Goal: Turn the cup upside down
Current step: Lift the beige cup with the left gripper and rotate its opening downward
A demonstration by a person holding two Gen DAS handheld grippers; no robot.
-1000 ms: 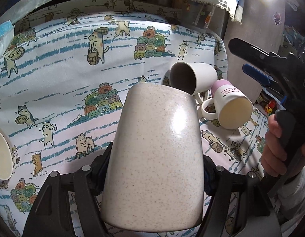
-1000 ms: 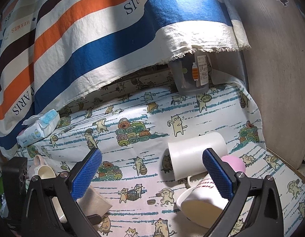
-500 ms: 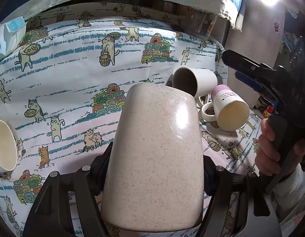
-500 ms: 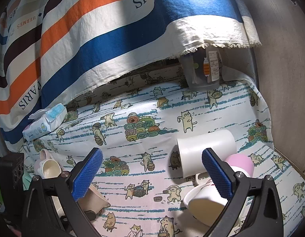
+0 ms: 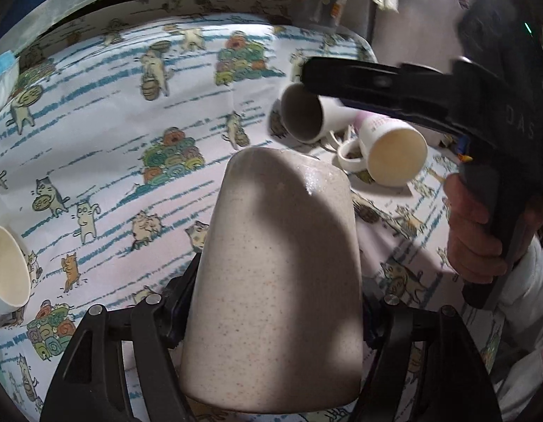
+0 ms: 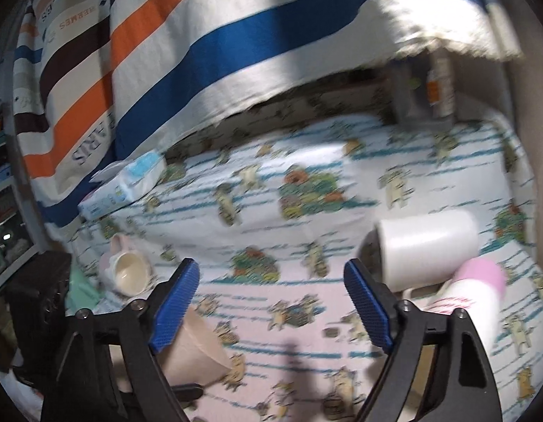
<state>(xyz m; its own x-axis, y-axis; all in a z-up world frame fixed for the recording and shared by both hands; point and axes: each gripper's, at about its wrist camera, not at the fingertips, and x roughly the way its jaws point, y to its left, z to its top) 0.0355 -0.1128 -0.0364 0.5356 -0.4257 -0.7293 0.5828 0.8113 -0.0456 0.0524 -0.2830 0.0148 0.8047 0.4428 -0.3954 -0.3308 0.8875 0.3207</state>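
Note:
My left gripper [image 5: 271,302] is shut on a speckled beige cup [image 5: 278,281] and holds it above the cat-print tablecloth [image 5: 95,105], its closed base pointing away from the camera. The cup also shows in the right wrist view [image 6: 194,355] at lower left. My right gripper [image 6: 271,306] is open and empty, blue pads wide apart, above the cloth. It shows in the left wrist view [image 5: 394,88] at upper right, over the lying cups.
A white mug [image 5: 306,116] and a pink-and-white mug [image 5: 391,154] lie on their sides at the right. A cream cup [image 5: 4,267] lies at the left edge. A tissue pack [image 6: 123,186] lies by the striped cloth [image 6: 201,52]. A wall stands at right.
My right gripper has swung left, so the white and pink mugs sit further right in its view. It now reaches over those mugs. The left gripper still holds the beige cup.

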